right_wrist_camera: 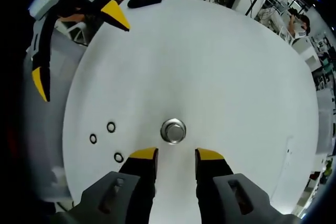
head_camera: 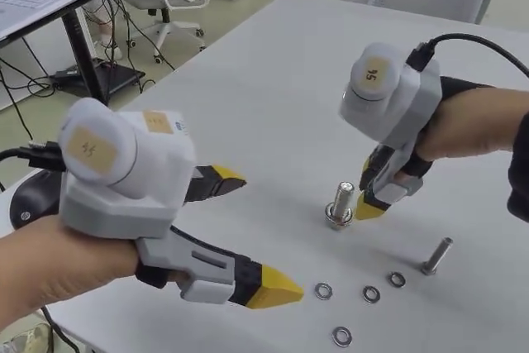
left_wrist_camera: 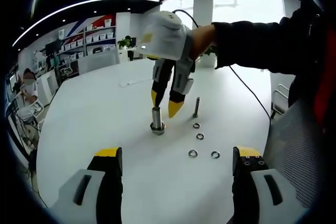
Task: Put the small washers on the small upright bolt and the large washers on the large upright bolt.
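Note:
The large bolt (head_camera: 341, 202) stands upright on the white table (head_camera: 273, 80), with a wider ring at its foot. My right gripper (head_camera: 364, 204) points down just beside it, open, nothing between its fingers; from above, the bolt head (right_wrist_camera: 173, 130) lies just ahead of the gripper (right_wrist_camera: 177, 154). The small bolt (head_camera: 436, 255) stands to the right. Several small washers (head_camera: 371, 293) lie flat in front of the bolts. My left gripper (head_camera: 248, 233) hovers wide open at the near left, holding nothing. In the left gripper view, the right gripper (left_wrist_camera: 164, 104) hangs over the large bolt (left_wrist_camera: 157, 119).
An office chair (head_camera: 169, 6) and a desk leg with cables (head_camera: 87, 55) stand on the floor beyond the table's left edge. A black object (head_camera: 33, 196) lies at the near left. Bare tabletop stretches behind the bolts.

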`<action>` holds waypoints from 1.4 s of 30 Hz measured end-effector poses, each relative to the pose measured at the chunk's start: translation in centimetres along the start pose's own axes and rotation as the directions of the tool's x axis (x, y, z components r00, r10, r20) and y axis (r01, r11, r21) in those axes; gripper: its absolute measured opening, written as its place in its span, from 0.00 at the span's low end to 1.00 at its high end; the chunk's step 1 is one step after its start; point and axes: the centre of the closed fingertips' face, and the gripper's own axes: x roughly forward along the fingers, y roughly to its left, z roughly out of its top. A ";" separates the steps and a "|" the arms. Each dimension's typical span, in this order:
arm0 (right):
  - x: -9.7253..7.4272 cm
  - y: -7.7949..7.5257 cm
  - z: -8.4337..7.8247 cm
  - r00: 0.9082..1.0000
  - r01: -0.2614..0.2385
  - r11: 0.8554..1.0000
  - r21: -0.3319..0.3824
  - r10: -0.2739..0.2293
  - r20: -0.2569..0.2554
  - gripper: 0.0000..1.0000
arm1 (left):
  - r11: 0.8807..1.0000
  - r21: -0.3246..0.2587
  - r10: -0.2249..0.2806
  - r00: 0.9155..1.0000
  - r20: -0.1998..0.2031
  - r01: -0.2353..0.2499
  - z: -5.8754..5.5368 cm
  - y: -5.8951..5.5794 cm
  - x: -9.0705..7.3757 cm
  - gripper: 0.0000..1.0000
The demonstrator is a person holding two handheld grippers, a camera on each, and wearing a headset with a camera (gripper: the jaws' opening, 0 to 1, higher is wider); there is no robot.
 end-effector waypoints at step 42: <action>-4.8 5.6 -1.9 0.996 0.050 0.998 0.029 -0.052 0.077 0.29 | 0.995 0.099 -0.025 1.000 0.002 0.024 2.6 -0.6 -0.2 0.86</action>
